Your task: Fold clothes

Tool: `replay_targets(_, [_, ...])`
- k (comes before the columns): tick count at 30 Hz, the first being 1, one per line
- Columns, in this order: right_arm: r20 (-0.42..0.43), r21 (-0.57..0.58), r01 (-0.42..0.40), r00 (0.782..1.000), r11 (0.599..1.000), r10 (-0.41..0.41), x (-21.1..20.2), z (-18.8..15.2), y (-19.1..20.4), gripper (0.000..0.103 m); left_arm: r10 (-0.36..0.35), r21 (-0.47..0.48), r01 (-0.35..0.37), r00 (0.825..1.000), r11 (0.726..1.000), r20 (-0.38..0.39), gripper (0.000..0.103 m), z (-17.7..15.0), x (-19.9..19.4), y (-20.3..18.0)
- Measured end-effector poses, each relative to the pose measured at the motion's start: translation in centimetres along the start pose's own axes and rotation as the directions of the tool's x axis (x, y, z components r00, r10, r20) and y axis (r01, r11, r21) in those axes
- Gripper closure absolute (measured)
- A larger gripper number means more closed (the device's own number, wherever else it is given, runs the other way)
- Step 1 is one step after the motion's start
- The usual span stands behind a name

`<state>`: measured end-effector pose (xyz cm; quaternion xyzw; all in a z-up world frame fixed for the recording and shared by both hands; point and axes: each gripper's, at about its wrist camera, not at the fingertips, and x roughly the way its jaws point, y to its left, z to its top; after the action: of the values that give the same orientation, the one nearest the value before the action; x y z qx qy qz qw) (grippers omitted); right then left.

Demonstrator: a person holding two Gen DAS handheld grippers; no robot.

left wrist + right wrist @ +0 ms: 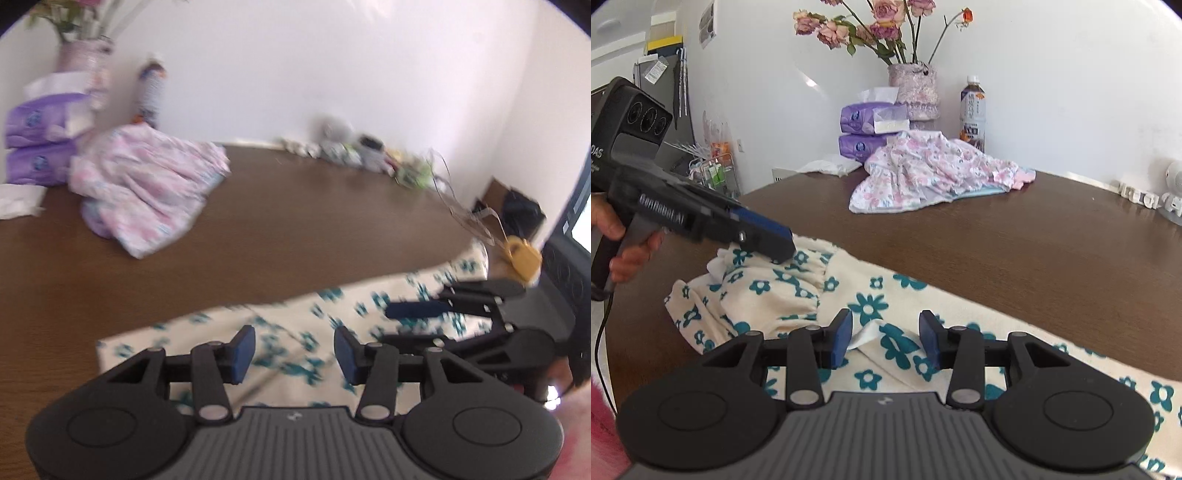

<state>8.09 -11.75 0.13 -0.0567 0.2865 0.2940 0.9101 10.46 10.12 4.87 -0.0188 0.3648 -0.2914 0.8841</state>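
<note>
- Both grippers stand with jaws apart and nothing between the blue pads: the left gripper (294,349) fills the bottom of its own view, and the right gripper (885,338) fills the bottom of its view; each hangs just above the cream cloth without a visible pinch on it
- brown table (1015,251) spans the middle of both views, curving from left to right
- cream garment with teal flowers (871,299) lies on the near edge of the table, running from lower left to lower right of the right wrist view; its left end is bunched and gathered; the left wrist view is blurred here
- in the right wrist view the left gripper comes in from the left edge, its blue tip touching the bunched end of the cloth; a hand (626,247) holds its grip
- pink floral garment (938,171) sits crumpled in a heap at upper centre, well apart from the cream one
- purple tissue packs (862,129), stacked two high, stand just behind that heap
- vase of roses (916,90) rises beside the packs; a bottle (973,110) stands to its right against the white wall
</note>
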Motion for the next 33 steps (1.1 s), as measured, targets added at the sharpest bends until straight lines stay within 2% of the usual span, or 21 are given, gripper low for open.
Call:
replay_targets(2, [-0.003, -0.007, -0.006, 1.000, 1.000, 0.006, 0.0, -0.4, 0.1, 0.063, 0.010, 0.027, -0.009, 1.000, 1.000, -0.028, 0.058, -0.8, 0.9, -0.9])
replay_targets(5, [0.008, 0.015, -0.036, 0.999, 0.999, 0.036, -1.3, -0.5, -0.8, 0.063, 0.071, 0.059, -0.068, 0.997, 0.996, -0.043, 0.059, -2.2, 1.2, -1.1])
replay_targets(8, [0.050, 0.076, 0.003, 0.999, 0.997, -0.007, -3.7, -0.6, -3.1, 0.063, 0.082, 0.031, -0.082, 0.996, 0.996, -0.020, 0.061, -2.1, 0.6, -1.1])
replay_targets(12, [0.063, 0.189, 0.070, 0.995, 0.980, -0.083, -5.9, -1.3, -6.9, 0.063, 0.028, 0.077, -0.032, 0.998, 0.997, 0.051, 0.057, -0.9, -0.1, -3.4])
replay_targets(14, [0.041, 0.192, 0.086, 0.995, 0.978, -0.095, -6.0, -1.9, -7.5, 0.063, -0.001, 0.138, -0.003, 0.999, 0.990, 0.034, 0.057, -0.6, 0.6, -5.1])
replay_targets(15, [0.028, 0.182, 0.094, 0.995, 0.979, -0.100, -6.0, -2.3, -7.6, 0.063, 0.010, 0.180, -0.011, 1.000, 0.984, 0.007, 0.057, -0.7, 1.2, -5.9])
replay_targets(17, [-0.004, 0.148, 0.133, 0.991, 0.980, -0.134, -6.0, -3.1, -7.6, 0.063, 0.049, 0.265, -0.035, 0.998, 0.964, -0.044, 0.064, -1.2, 2.4, -7.4])
replay_targets(18, [-0.023, 0.132, 0.160, 0.987, 0.978, -0.158, -5.9, -3.6, -7.6, 0.064, 0.090, 0.307, -0.068, 0.994, 0.949, -0.058, 0.087, -1.6, 2.8, -7.8])
replay_targets(19, [-0.039, 0.127, 0.177, 0.984, 0.976, -0.173, -5.8, -4.0, -7.7, 0.065, 0.125, 0.340, -0.096, 0.990, 0.936, -0.064, 0.093, -2.0, 3.1, -8.0])
replay_targets(20, [-0.035, 0.137, 0.169, 0.986, 0.976, -0.165, -6.0, -4.4, -7.9, 0.065, 0.147, 0.359, -0.113, 0.987, 0.927, -0.068, 0.093, -2.3, 3.2, -8.0])
replay_targets(22, [-0.021, 0.166, 0.148, 0.989, 0.975, -0.147, -6.8, -4.7, -8.5, 0.065, 0.147, 0.351, -0.113, 0.986, 0.929, -0.072, 0.093, -2.4, 3.0, -7.9])
replay_targets(23, [0.004, 0.192, 0.143, 0.989, 0.971, -0.147, -7.7, -4.6, -9.0, 0.065, 0.149, 0.353, -0.114, 0.986, 0.929, -0.073, 0.092, -2.4, 2.8, -7.9])
replay_targets(26, [0.072, 0.276, 0.193, 0.973, 0.942, -0.221, -11.1, -4.4, -11.3, 0.065, 0.160, 0.393, -0.116, 0.984, 0.912, -0.079, 0.077, -2.0, 2.5, -8.5])
replay_targets(27, [0.087, 0.311, 0.222, 0.962, 0.924, -0.261, -12.1, -4.5, -12.4, 0.064, 0.144, 0.385, -0.107, 0.987, 0.917, -0.069, 0.064, -1.6, 2.2, -8.7])
replay_targets(28, [0.092, 0.351, 0.261, 0.946, 0.900, -0.310, -12.9, -4.6, -13.6, 0.062, 0.119, 0.360, -0.094, 0.992, 0.928, -0.048, 0.054, -1.1, 2.0, -8.8])
replay_targets(31, [0.067, 0.484, 0.356, 0.895, 0.799, -0.440, -14.5, -5.4, -17.7, 0.055, 0.053, 0.279, -0.053, 0.999, 0.959, 0.007, 0.049, 0.6, 2.0, -9.0])
replay_targets(32, [0.051, 0.531, 0.371, 0.883, 0.762, -0.466, -14.8, -5.7, -19.2, 0.055, 0.047, 0.253, -0.050, 0.999, 0.966, 0.017, 0.048, 1.2, 2.4, -9.1])
replay_targets(33, [0.041, 0.576, 0.360, 0.884, 0.734, -0.466, -14.9, -6.1, -20.5, 0.055, 0.059, 0.232, -0.063, 0.998, 0.971, 0.021, 0.048, 1.5, 3.0, -9.1])
